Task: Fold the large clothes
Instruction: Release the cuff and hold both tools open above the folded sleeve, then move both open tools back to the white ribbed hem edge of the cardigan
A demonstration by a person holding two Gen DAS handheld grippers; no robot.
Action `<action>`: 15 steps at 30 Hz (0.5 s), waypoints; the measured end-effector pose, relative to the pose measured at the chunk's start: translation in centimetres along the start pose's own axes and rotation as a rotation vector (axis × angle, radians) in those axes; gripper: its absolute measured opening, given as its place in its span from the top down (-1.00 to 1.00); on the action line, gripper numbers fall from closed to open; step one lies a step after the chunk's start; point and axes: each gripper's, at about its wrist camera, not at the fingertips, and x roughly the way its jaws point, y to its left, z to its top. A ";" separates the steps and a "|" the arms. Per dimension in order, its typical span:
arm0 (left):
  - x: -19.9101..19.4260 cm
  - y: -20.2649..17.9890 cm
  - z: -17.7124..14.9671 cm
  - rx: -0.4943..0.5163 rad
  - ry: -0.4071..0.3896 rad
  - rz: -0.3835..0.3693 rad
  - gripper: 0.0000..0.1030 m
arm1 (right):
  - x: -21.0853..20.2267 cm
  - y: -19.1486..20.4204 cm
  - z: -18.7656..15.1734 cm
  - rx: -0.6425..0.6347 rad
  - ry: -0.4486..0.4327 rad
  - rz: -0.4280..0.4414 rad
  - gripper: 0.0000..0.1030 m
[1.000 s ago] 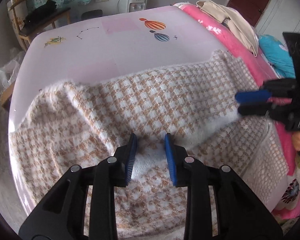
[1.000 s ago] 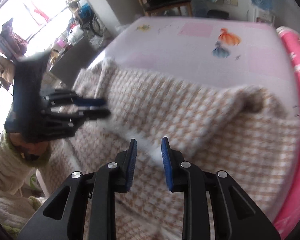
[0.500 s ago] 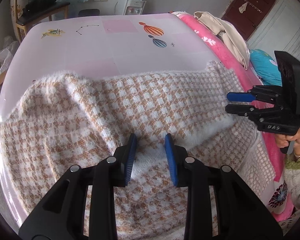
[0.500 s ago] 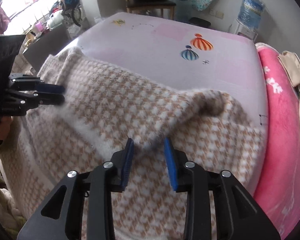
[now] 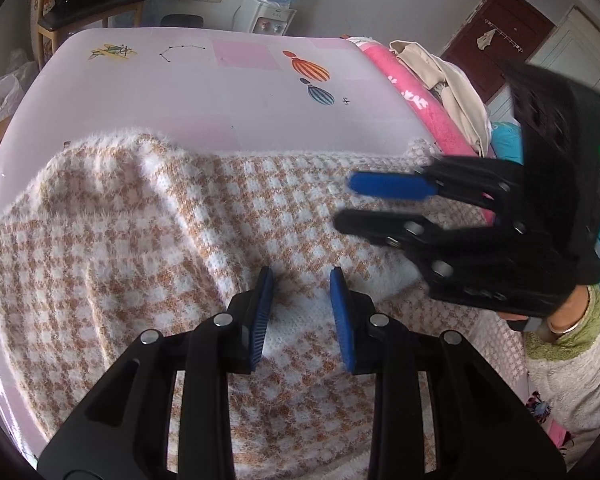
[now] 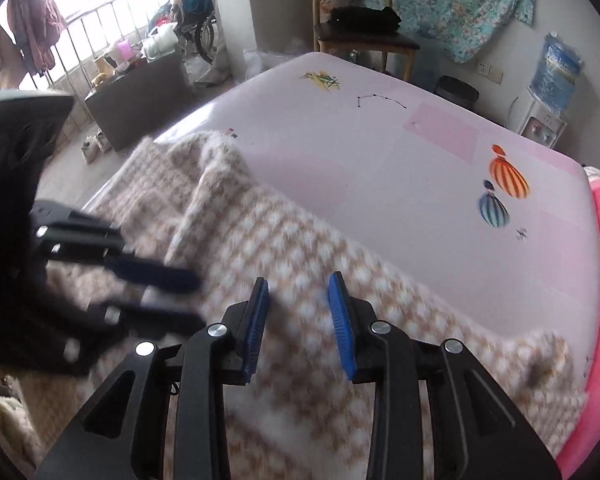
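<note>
A large fuzzy garment in a tan-and-white houndstooth knit (image 5: 148, 240) lies spread over the near half of the pink table (image 5: 220, 92); it also shows in the right wrist view (image 6: 340, 280). My left gripper (image 5: 302, 280) is open and empty, just above the cloth's middle. My right gripper (image 6: 298, 284) is open and empty over the cloth. In the left wrist view the right gripper (image 5: 346, 204) reaches in from the right, jaws apart. In the right wrist view the left gripper (image 6: 196, 300) sits at the left, blurred.
A pink blanket (image 5: 420, 108) with a beige garment (image 5: 452, 84) lies along the table's right edge. A wooden chair (image 6: 360, 36) and a water dispenser (image 5: 268, 12) stand behind the table. A railing and clutter (image 6: 120, 52) are at the far left.
The right gripper has swung in toward the left one, over the middle of the cloth. Both stay open and empty. The cloth lies much as before.
</note>
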 end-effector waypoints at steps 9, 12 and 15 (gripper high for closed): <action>-2.0 -1.6 2.2 0.022 -0.041 0.006 0.44 | -2.9 -2.1 -2.3 0.139 0.023 -0.020 0.41; -2.0 -2.2 4.1 0.034 -0.070 0.047 0.34 | -3.1 -2.7 -0.9 0.199 -0.026 -0.084 0.41; 0.5 -1.9 4.9 0.021 -0.038 0.131 0.14 | -0.9 -3.5 -1.1 0.255 0.007 -0.123 0.37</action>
